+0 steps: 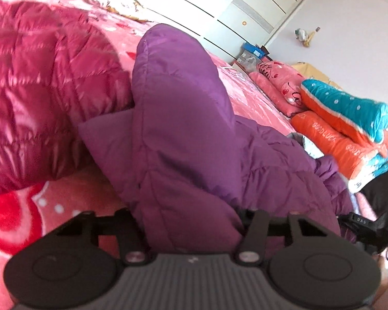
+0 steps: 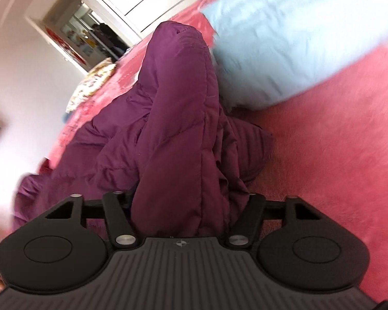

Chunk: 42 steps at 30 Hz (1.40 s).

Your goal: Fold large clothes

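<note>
A thick fold of the purple quilted down jacket [image 1: 183,134] rises straight out from between the fingers of the left gripper [image 1: 191,222], which pinch the padded cloth at its base; the fingertips themselves are buried in fabric, so only the black linkage arms on either side show. Ahead of these fingers the fold stands up like a tall hump, and the rest of the jacket spreads off to their right across the pink patterned bed cover [image 1: 248,95]. To the left of the fingers, touching the purple cloth, lies a shiny magenta quilted puffer jacket [image 1: 38,90]. Well beyond and to the right sits a folded orange and teal quilt [image 1: 349,126] with pink pillows [image 1: 279,82] behind it, and a white wardrobe [image 1: 219,7] stands past the bed.

In the right wrist view another bunched ridge of the same purple jacket [image 2: 178,134] runs up from between the fingers of the right gripper [image 2: 191,204], which also appear to be clamped on it, though the tips are hidden under the cloth. Left of these fingers the jacket lies crumpled on the bed cover [image 2: 323,160]. Ahead and to the right, just beside the ridge, rests a pale blue padded garment [image 2: 292,36], blurred. A floral pillow [image 2: 93,82] lies far ahead to the left, near an open doorway [image 2: 88,36].
</note>
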Motion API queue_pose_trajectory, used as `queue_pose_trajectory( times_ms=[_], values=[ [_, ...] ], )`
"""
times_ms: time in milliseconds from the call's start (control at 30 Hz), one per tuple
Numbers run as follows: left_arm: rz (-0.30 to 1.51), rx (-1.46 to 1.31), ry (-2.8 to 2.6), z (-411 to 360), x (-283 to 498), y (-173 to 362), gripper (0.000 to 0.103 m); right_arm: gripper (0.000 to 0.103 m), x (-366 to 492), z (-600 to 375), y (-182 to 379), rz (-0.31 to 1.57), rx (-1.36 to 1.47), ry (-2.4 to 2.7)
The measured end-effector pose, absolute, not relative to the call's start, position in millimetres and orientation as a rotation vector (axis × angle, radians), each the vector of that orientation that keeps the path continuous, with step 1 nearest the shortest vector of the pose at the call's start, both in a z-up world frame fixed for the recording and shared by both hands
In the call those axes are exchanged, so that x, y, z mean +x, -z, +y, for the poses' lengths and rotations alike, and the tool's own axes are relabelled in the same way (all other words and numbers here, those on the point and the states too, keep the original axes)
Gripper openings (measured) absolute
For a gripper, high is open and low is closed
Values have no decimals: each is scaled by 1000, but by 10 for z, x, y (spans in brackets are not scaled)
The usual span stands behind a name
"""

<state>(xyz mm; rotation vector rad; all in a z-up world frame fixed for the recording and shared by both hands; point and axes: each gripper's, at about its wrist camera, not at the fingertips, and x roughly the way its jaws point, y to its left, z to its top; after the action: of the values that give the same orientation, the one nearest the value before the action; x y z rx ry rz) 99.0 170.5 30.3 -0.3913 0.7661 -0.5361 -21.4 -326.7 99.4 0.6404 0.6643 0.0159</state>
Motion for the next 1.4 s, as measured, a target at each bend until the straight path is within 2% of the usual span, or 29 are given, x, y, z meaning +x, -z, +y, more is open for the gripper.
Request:
queue_pose_trajectory(
  times_ms=[133,433,900,1400],
  values=[
    [740,-326,512,1600,892,-436,41,52,-343,-2880,-1186,634,424,77],
    [673,-260,537,1518,697,-739,34,41,-762,-2187,-1484,500,93,199],
    [487,-368,585,2311,368,-1209,31,37,-1284,-1613,-1914,324,-189,262],
    [114,-531,311,3965,-79,-1918,32,36,-662,-726,-2768,39,-273,23]
  ],
)
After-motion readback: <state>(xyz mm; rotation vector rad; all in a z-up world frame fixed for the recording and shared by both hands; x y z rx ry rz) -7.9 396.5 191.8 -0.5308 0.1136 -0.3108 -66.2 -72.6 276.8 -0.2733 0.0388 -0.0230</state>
